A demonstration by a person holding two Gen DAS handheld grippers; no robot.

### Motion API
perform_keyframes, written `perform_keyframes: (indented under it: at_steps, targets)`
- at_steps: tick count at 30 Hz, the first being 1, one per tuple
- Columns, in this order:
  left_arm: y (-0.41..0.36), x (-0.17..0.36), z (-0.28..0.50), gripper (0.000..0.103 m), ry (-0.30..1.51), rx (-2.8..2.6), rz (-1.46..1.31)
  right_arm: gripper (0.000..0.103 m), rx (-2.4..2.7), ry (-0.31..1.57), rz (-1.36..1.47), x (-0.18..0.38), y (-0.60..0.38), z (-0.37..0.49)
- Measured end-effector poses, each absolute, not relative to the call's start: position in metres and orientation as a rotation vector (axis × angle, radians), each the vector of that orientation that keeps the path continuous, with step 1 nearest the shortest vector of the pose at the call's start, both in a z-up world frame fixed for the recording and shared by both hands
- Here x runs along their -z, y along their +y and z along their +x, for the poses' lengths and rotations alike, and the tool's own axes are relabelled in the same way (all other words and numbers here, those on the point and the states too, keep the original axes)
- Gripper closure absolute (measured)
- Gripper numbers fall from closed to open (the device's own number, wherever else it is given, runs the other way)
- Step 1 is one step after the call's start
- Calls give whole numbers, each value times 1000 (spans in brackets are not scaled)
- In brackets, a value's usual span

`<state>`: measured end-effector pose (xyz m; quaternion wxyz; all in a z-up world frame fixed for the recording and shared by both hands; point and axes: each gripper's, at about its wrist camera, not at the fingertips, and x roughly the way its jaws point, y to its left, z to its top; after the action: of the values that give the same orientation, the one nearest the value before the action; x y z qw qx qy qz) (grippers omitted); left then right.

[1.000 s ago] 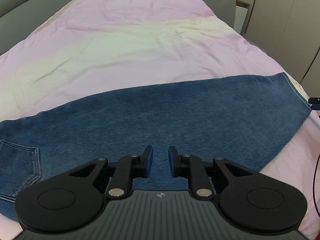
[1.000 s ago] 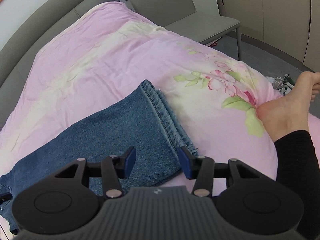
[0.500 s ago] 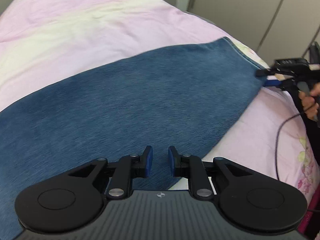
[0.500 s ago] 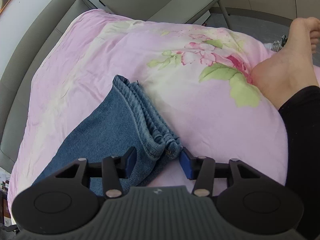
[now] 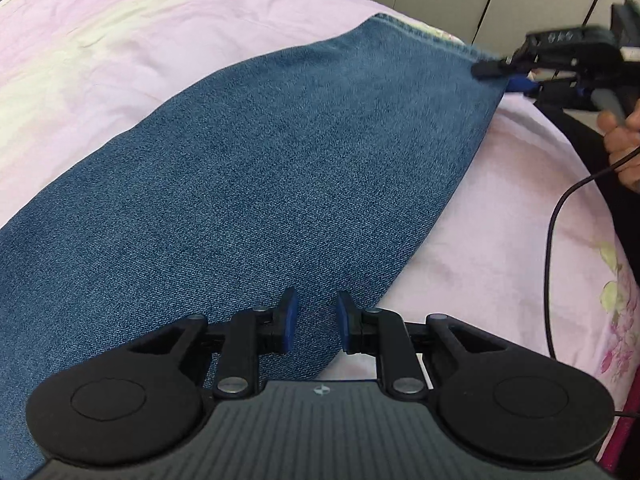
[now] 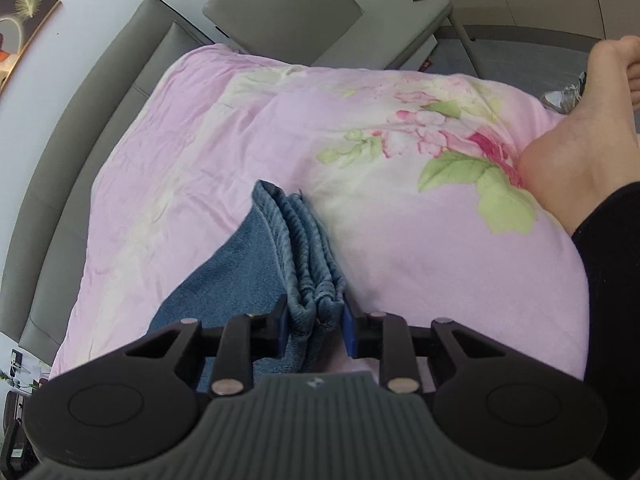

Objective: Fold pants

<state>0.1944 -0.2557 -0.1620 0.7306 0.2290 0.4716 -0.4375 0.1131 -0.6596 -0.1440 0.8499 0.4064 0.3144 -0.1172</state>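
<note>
Left wrist view: we see the jeans (image 5: 256, 184) spread flat across the pink bedspread (image 5: 120, 52), one long leg running from lower left to the hem at upper right. Our left gripper (image 5: 312, 326) hangs over the near edge of the jeans, jaws narrow, nothing between them. At the hem, the right gripper (image 5: 508, 74) reaches in from the right edge, a hand (image 5: 624, 140) behind it. A black cable (image 5: 554, 220) trails over the bedspread beside the jeans.

Right wrist view: the right gripper (image 6: 314, 326) is closing on the bunched hem of the jeans (image 6: 308, 256); the pads (image 6: 349, 330) sit against the layered denim. Right of the jeans, a bare foot (image 6: 576, 152) rests on the flowered bedspread (image 6: 400, 216). Beyond the bedspread stand a grey headboard (image 6: 100, 120) and a grey chair (image 6: 304, 12). No containers anywhere.
</note>
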Motion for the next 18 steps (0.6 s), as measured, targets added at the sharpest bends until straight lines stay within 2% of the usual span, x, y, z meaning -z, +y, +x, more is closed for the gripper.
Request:
perform_keyframes:
  at_steps: [9,18]
  targets:
    - [-242,167,191,82,1041,937,423,82,152,566,711,63,-611,113]
    - [-173,152,171,86,1054,960,273,82,28,591,462,-34,-513,140]
